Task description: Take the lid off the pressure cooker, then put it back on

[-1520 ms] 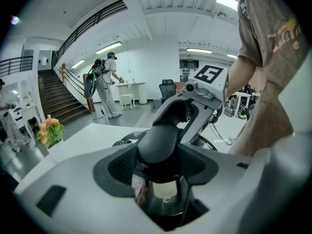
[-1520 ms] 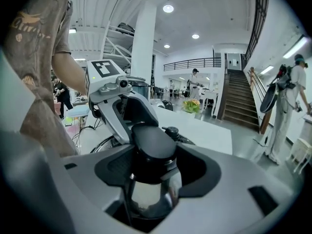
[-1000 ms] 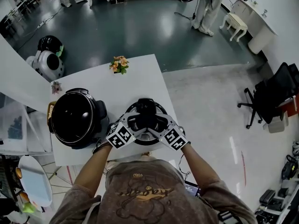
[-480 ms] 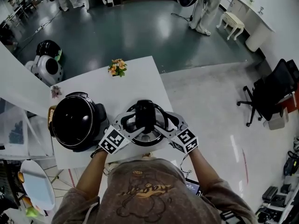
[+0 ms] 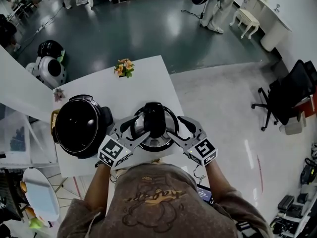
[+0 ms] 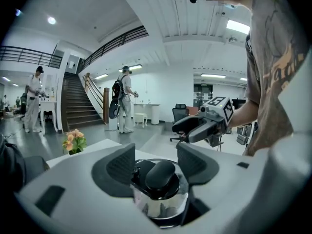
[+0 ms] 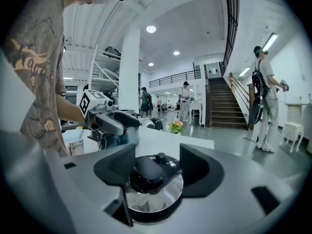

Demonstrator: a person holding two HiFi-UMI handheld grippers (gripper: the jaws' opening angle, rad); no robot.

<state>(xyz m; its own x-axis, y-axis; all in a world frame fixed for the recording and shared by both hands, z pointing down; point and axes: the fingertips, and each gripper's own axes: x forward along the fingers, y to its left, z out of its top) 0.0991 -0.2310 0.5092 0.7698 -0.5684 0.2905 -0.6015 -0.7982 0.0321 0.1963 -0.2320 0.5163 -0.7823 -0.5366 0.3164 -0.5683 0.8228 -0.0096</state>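
Observation:
The pressure cooker's steel lid [image 5: 152, 125] with its black handle hangs over the white table [image 5: 143, 81], held from both sides. My left gripper [image 5: 133, 131] grips it from the left and my right gripper [image 5: 177, 130] from the right. In the left gripper view the jaws of the left gripper [image 6: 156, 167] flank the lid's black handle [image 6: 160, 174], and the steel dome shows below. The right gripper view shows the same: the right gripper [image 7: 156, 167] closes around the lid [image 7: 151, 189]. I cannot tell what lies directly under the lid.
A large round black cooker [image 5: 81, 125] stands on the table's left, close to the left gripper. A small flower pot [image 5: 125, 68] sits at the table's far edge. Beyond are a round white machine [image 5: 49, 66] on the floor, an office chair [image 5: 285, 100] and people.
Both grippers have risen together with the lid held between them. In the head view their marker cubes have spread apart and slid toward the person.

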